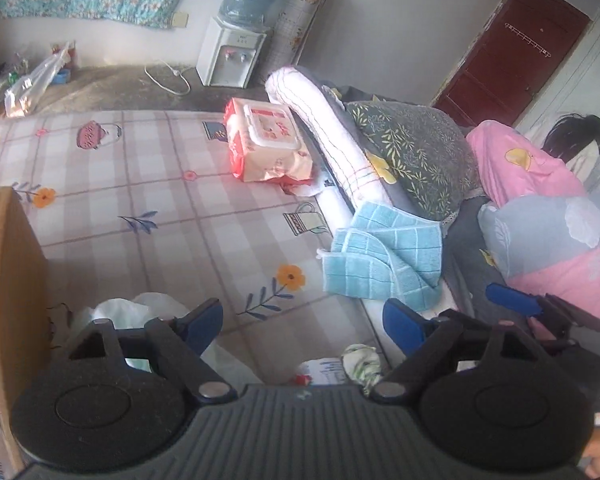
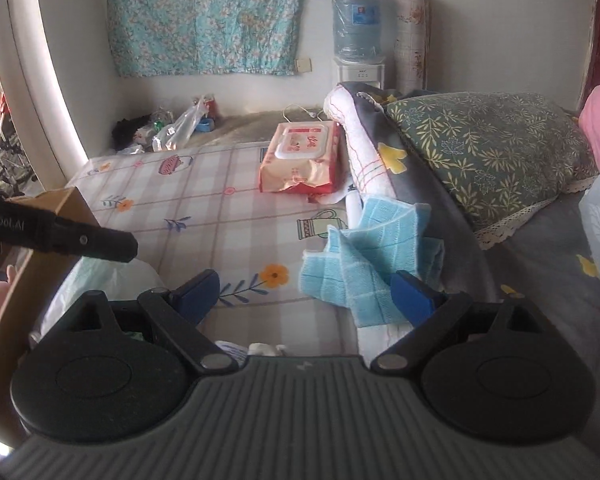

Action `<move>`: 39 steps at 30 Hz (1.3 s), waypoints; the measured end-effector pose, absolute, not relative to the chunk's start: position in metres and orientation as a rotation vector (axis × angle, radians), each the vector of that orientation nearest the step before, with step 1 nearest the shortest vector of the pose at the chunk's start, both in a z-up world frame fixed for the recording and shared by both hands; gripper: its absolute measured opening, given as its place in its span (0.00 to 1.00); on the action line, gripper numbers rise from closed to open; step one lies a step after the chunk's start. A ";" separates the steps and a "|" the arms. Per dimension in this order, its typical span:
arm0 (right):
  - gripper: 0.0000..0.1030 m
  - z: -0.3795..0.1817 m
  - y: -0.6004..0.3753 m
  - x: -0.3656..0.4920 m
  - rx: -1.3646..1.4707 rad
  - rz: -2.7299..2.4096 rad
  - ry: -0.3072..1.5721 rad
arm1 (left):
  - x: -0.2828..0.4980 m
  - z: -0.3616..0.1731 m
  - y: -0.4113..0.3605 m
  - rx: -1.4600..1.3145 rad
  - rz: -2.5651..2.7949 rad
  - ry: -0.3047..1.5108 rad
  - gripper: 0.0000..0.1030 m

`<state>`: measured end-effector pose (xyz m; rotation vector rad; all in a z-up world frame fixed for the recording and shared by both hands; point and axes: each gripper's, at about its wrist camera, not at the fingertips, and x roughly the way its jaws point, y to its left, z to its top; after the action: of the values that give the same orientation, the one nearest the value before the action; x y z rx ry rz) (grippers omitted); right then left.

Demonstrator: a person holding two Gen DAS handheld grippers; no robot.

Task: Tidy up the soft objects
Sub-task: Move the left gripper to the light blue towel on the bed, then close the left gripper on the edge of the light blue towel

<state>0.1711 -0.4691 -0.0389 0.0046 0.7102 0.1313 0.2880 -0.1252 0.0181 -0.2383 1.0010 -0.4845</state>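
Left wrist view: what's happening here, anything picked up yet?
Nothing picked up yet. A person holds two grippers over a bed with a plaid sheet. The left gripper and right gripper are both open and empty. A crumpled blue towel lies just ahead, with the right gripper's right finger in front of its edge. A wet-wipes pack sits further back, a cardboard box at left.
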 end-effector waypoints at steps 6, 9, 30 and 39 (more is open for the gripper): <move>0.90 -0.078 -0.491 0.205 -0.130 0.118 0.749 | 0.354 -0.029 -0.184 -0.371 -0.507 1.239 0.85; 0.90 -0.085 -0.497 0.225 -0.149 0.131 0.750 | 0.380 -0.052 -0.205 -0.450 -0.517 1.352 0.91; 0.19 -0.128 -0.459 0.242 -0.536 0.263 0.802 | 0.427 -0.119 -0.252 -0.769 -0.536 1.548 0.95; 0.17 -0.125 -0.459 0.233 -0.520 0.263 0.818 | 0.421 -0.127 -0.276 -0.701 -0.525 1.533 0.76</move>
<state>0.2334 -0.4589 -0.1254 -0.5202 0.8182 0.2627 0.4209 -0.2762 -0.1267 -0.7011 1.5332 -0.5250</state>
